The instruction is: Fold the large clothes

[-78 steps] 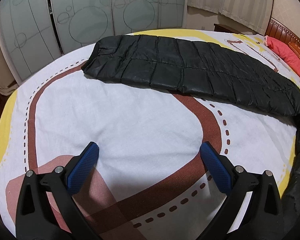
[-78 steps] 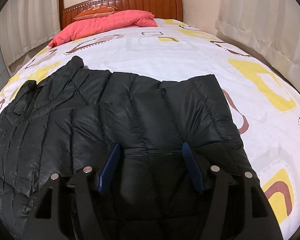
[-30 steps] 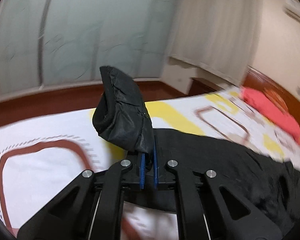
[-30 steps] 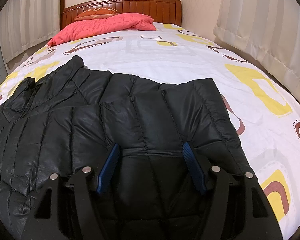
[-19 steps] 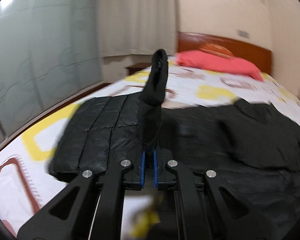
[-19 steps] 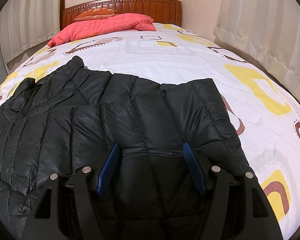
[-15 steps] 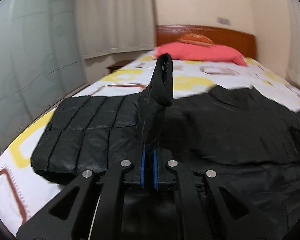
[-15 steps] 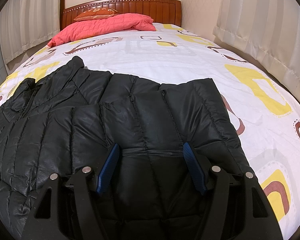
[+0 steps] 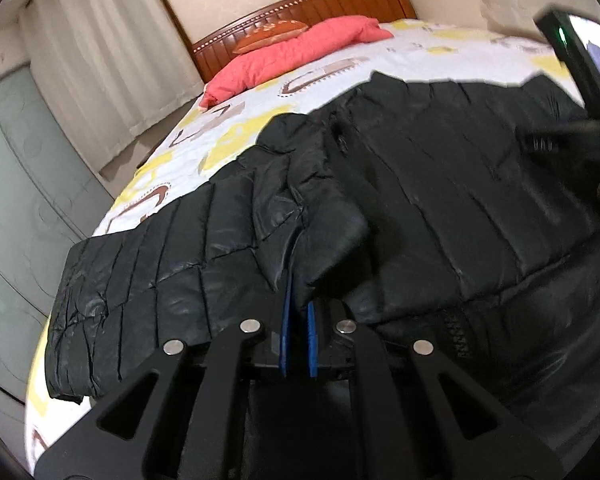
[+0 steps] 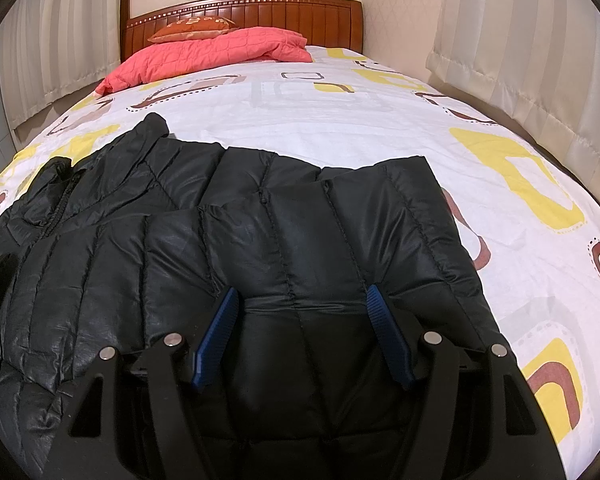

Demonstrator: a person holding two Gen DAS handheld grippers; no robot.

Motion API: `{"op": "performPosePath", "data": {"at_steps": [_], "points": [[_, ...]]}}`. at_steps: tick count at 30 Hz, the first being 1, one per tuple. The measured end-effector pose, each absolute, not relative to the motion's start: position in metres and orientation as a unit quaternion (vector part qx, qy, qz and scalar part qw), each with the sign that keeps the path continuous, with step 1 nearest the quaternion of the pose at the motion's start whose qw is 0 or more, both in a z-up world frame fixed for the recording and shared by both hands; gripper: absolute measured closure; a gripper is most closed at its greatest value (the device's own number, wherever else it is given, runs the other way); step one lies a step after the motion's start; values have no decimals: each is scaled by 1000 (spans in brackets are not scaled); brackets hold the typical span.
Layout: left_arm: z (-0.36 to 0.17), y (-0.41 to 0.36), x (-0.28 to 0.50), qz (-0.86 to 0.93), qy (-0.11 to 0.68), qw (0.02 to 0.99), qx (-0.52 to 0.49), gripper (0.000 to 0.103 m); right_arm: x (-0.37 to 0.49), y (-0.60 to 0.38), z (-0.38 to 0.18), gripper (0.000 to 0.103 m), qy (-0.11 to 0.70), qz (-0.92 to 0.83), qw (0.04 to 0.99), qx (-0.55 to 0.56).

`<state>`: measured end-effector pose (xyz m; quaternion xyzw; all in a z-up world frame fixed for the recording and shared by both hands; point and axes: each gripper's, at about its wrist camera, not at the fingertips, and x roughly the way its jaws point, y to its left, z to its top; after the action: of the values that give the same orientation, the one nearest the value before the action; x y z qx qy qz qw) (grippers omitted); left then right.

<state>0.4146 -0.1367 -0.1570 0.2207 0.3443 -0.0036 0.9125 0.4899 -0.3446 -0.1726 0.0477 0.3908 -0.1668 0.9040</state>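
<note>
- left gripper [image 9: 298, 334] pinches the black jacket's [image 9: 440, 184] sleeve cuff [image 9: 320, 236]; only this view shows it
- right gripper [image 10: 302, 334] spread, pressing the jacket's near-right part on the bed [image 10: 380, 120]

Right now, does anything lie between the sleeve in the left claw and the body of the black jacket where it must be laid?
Nothing visible does. The left claw is shut on the sleeve, and the black puffer jacket body beyond it is bare.
</note>
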Motion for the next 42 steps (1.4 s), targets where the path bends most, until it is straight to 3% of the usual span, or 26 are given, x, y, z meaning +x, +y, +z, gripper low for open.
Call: {"op": "performPosePath", "data": {"at_steps": [2, 5, 8, 11, 19, 25, 28, 29, 32, 42], "points": [[-160, -141, 415, -2, 346, 910, 227, 96, 490, -345, -172, 36, 391, -167, 904, 47], [-156, -138, 415, -5, 346, 912, 220, 86, 491, -344, -170, 34, 393, -169, 903, 45], [-142, -130, 408, -11, 339, 921, 193, 50, 490, -342, -162, 33, 394, -175, 902, 37], [-126, -117, 395, -28, 334, 928, 165, 38, 481, -328, -145, 33, 377, -176, 909, 10], [-101, -52, 369, 14, 313, 942, 125, 33, 471, -246, -108, 33, 368, -57, 927, 43], [-107, 5, 375, 72, 336, 933, 108, 33, 493, -192, -125, 33, 404, -1, 912, 74], [-110, 22, 375, 87, 340, 931, 101, 33, 499, -173, -144, 77, 428, 29, 900, 72], [-110, 24, 375, 89, 341, 930, 101, 33, 497, -168, -145, 80, 425, 28, 902, 71], [-110, 30, 375, 92, 337, 932, 98, 33, 488, -167, -135, 87, 403, 23, 913, 56], [-103, 21, 370, 52, 328, 940, 82, 32, 456, -262, -114, 87, 369, -69, 925, 55]]}}
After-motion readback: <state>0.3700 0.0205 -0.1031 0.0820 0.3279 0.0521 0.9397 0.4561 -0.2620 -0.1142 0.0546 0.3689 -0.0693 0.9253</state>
